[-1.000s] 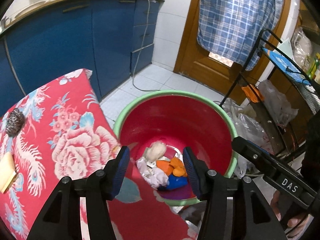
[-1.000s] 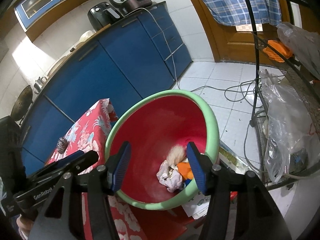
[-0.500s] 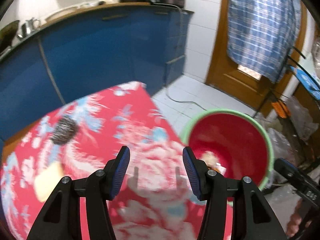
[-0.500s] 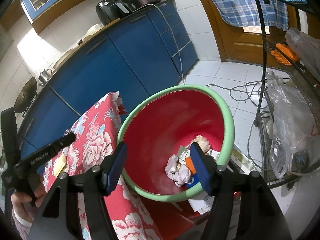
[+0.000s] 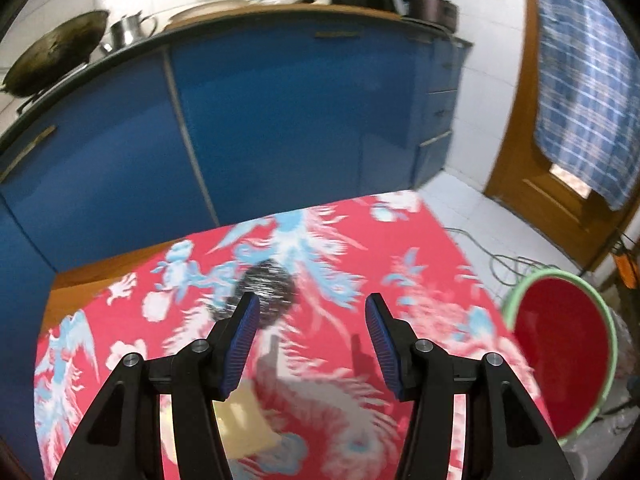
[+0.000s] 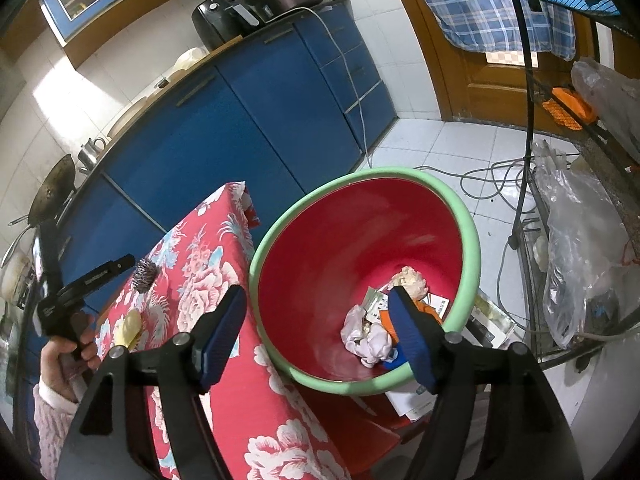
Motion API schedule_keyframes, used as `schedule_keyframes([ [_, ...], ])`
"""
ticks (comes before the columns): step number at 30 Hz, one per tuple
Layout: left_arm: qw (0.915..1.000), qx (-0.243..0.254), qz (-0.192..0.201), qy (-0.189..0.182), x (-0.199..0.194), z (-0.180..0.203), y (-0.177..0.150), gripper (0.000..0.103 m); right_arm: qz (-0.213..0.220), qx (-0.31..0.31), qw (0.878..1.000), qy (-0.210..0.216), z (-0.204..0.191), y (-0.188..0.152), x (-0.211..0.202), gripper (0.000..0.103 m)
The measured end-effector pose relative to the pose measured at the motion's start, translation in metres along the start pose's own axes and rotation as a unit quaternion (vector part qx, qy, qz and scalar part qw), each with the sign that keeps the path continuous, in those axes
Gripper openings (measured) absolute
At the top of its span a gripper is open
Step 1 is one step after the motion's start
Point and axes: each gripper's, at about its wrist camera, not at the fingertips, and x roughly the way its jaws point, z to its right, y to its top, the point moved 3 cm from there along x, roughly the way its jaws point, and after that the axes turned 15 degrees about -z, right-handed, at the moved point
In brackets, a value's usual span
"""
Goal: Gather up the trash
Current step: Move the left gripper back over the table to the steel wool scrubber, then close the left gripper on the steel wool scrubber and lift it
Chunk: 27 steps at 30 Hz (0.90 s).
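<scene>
A: What is left to collect?

B: Two things on the red flowered tablecloth (image 5: 420, 264): one steel wool scrubber (image 5: 266, 280) and one pale yellow piece (image 5: 244, 420), maybe a sponge or a slice of something; it is too blurred to name. The scrubber lies just beyond the left gripper (image 5: 310, 344), near its left finger, and the yellow piece sits low down behind that same finger.

A: And the bin?

B: One red bucket with a green rim (image 6: 466, 216), on the floor against the table's edge. The trash in it (image 6: 370, 334) is a small heap: two white wads, a pale lump, some orange bits, something blue and a printed scrap or two.

A: The claws?

B: The left one stands about half open with nothing in it. The right gripper (image 6: 320, 334) has just been opening, its jaws wide now, and nothing is between them; the bucket's heap only shows through the gap.

A: What could go wrong?

B: I think the scrubber is springy and light, so a shallow pinch may let it slip free on the way over. A low grab could also snag the cloth and drag the yellow piece along. And the bucket sits below the table edge, so a release made too soon would drop things onto the tiles.
</scene>
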Motion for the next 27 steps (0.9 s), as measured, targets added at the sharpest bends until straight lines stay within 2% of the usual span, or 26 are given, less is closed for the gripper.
schedule_keyframes([
  [3,0.9998,-0.013,-0.011,0.005,0.013,-0.017,0.006,0.057,-0.001,0.001,1.000,-0.006,-0.001,0.000,0.002,0.080],
  [9,0.9991,-0.028,-0.030,0.006,0.039,-0.036,0.013,0.057,-0.013,0.014,1.000,-0.015,0.003,0.002,0.011,0.081],
  [19,0.9984,-0.029,-0.046,-0.013,0.067,-0.041,0.017,0.057,-0.026,0.018,0.999,-0.033,0.003,0.007,0.025,0.081],
  [27,0.9992,-0.008,-0.039,-0.007,0.073,-0.032,0.016,0.056,-0.033,0.022,0.999,-0.034,0.003,0.006,0.033,0.081],
])
